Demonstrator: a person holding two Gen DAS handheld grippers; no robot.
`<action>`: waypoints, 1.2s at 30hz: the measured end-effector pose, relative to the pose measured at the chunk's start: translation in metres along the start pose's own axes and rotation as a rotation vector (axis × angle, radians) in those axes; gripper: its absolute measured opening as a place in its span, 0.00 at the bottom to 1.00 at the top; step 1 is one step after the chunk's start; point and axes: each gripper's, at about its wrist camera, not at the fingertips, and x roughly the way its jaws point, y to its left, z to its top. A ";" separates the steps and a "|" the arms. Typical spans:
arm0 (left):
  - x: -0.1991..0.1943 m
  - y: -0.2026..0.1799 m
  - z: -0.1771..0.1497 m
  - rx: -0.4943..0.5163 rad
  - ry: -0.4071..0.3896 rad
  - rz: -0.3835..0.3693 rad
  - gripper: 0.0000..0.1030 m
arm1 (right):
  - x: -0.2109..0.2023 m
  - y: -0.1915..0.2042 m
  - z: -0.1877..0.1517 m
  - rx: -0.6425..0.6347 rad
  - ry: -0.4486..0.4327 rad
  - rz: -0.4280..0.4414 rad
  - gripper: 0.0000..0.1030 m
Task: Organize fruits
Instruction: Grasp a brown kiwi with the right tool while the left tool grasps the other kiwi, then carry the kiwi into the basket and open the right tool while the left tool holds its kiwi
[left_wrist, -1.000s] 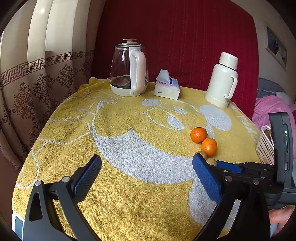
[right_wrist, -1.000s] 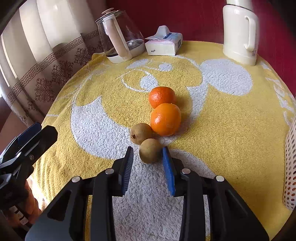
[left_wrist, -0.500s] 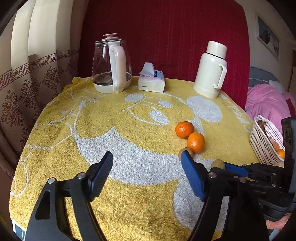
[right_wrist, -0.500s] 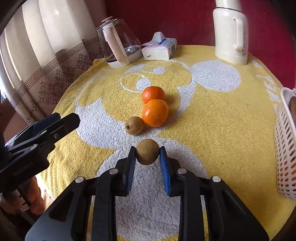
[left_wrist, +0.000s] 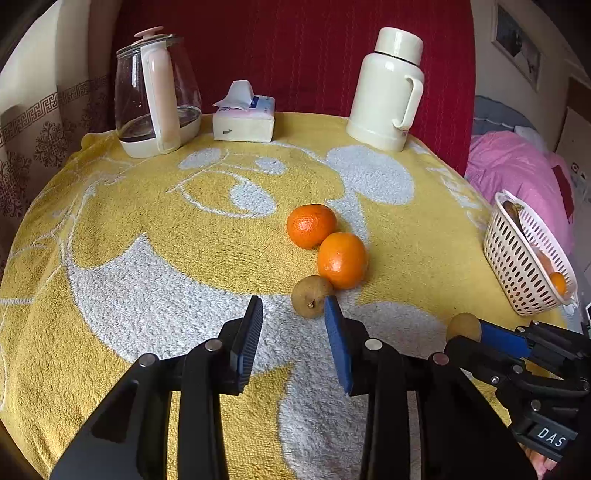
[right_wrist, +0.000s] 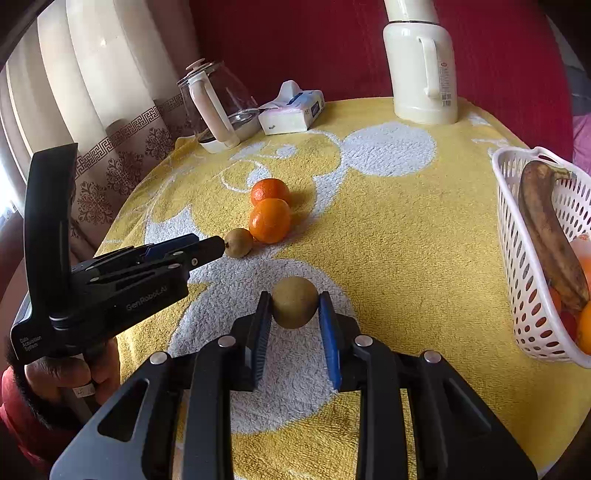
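My right gripper (right_wrist: 294, 306) is shut on a brown kiwi (right_wrist: 294, 302) and holds it above the yellow towel; the held kiwi also shows in the left wrist view (left_wrist: 462, 325). A second kiwi (left_wrist: 311, 296) lies on the towel against two oranges (left_wrist: 341, 259) (left_wrist: 311, 225). My left gripper (left_wrist: 293, 314) is open, its fingertips just short of this kiwi, which sits by the right finger. It also shows in the right wrist view (right_wrist: 218, 246). A white basket (right_wrist: 524, 280) at the right holds a dark banana (right_wrist: 546, 229) and oranges.
A glass kettle (left_wrist: 155, 96), a tissue box (left_wrist: 244, 116) and a cream thermos (left_wrist: 388, 88) stand along the table's far edge. A red backdrop and curtain lie behind. A pink bed (left_wrist: 517, 166) is at the right.
My right gripper closed on the near kiwi, lifted it and carried it right, toward the basket. My left gripper narrowed and moved right and forward to the remaining kiwi.
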 end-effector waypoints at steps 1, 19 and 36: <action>0.002 -0.002 0.001 0.004 0.003 -0.003 0.34 | 0.000 -0.001 -0.001 0.001 -0.001 0.003 0.26; 0.015 0.001 0.003 -0.032 -0.015 -0.067 0.24 | 0.003 0.000 -0.001 -0.001 0.003 0.010 0.26; 0.017 0.007 0.003 -0.067 -0.017 -0.101 0.25 | 0.003 -0.001 -0.001 0.001 0.003 0.004 0.26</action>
